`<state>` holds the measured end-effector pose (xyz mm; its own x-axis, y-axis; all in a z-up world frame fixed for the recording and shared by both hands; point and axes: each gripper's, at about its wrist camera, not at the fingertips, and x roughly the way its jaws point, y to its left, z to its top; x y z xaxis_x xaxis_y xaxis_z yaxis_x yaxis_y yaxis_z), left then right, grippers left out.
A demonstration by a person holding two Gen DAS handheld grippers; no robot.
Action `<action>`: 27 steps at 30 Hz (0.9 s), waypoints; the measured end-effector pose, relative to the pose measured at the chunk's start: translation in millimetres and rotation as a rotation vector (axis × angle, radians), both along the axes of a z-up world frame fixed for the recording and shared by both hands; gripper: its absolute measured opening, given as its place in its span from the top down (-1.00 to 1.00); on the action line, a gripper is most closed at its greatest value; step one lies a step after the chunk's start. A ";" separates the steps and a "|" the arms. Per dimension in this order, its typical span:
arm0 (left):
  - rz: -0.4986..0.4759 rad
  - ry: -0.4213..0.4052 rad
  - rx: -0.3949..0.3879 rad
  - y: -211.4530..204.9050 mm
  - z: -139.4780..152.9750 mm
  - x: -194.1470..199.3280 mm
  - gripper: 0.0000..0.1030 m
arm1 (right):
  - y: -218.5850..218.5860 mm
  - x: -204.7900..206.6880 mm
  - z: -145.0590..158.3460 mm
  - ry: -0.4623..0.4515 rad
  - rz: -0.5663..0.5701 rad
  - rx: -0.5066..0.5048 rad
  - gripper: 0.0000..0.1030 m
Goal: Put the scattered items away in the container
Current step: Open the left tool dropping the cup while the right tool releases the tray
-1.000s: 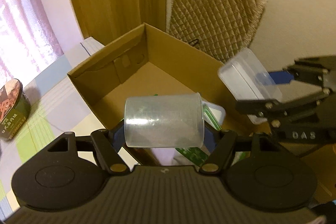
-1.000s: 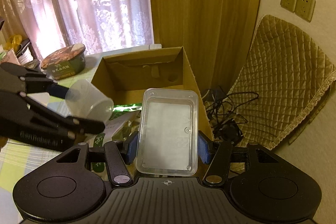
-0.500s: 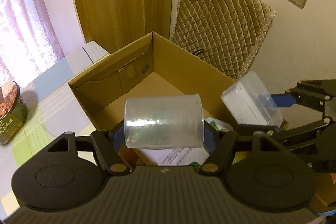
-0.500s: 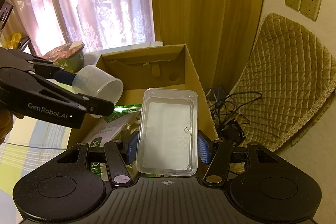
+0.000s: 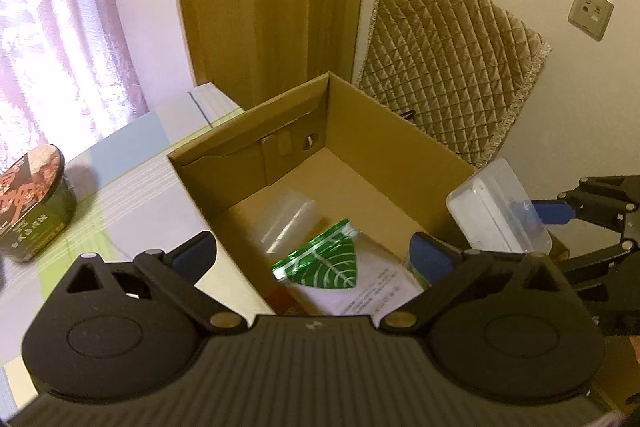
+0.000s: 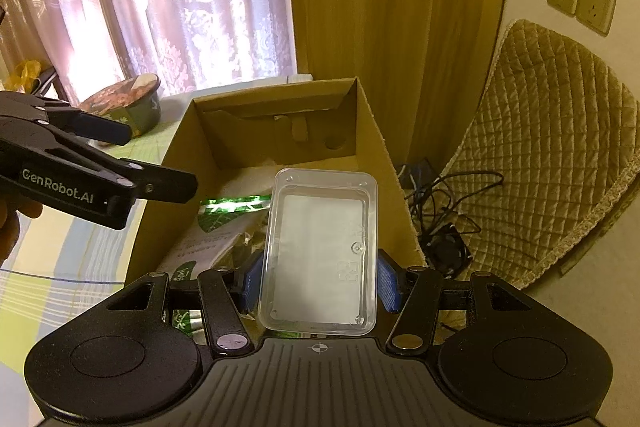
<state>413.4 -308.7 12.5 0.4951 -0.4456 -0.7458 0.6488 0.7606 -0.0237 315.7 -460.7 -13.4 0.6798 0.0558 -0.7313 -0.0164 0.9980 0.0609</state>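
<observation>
The cardboard box (image 5: 400, 147) sits open-topped at the centre of the left wrist view, its walls plain brown corrugated board with a folded flap and a round finger hole in the far wall. Inside it, a clear plastic cup (image 5: 286, 217) lies on its side on the box floor, blurred and translucent. Just below it in the frame lies a green pouch (image 5: 328, 263) with a white leaf pattern, glossy, resting on a white printed sheet (image 5: 380, 293).

The left gripper (image 5: 312, 251) hangs over the near edge of the box with its blue-padded fingers spread wide apart and nothing between them.

At the right of that view, the right gripper (image 6: 318, 279) is clenched on a clear rectangular container (image 6: 320, 251); the blue pads press its two long sides. The container is a shallow rigid plastic tub with rounded corners and a raised rim, held over the near right part of the box.

At the left edge of the left wrist view, an instant noodle bowl (image 5: 28, 203) with a printed lid stands on the pale striped tablecloth (image 5: 132, 187), well apart from the box. Behind the box, a quilted tan cushion (image 5: 448, 67) leans against the wall, and tangled black cables (image 6: 444, 211) lie on the floor beside it.
</observation>
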 end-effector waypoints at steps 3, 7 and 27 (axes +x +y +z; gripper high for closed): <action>0.001 -0.002 0.011 4.2 0.9 -1.5 -0.96 | 3.5 1.2 0.4 -0.003 0.004 0.000 -0.14; 0.004 -0.003 0.016 8.6 1.6 -4.1 -0.96 | 7.3 3.3 2.1 -0.006 0.009 -0.002 -0.14; 0.019 0.006 0.019 27.0 0.1 -7.5 -0.96 | 23.4 41.2 5.6 0.005 0.031 0.022 -0.15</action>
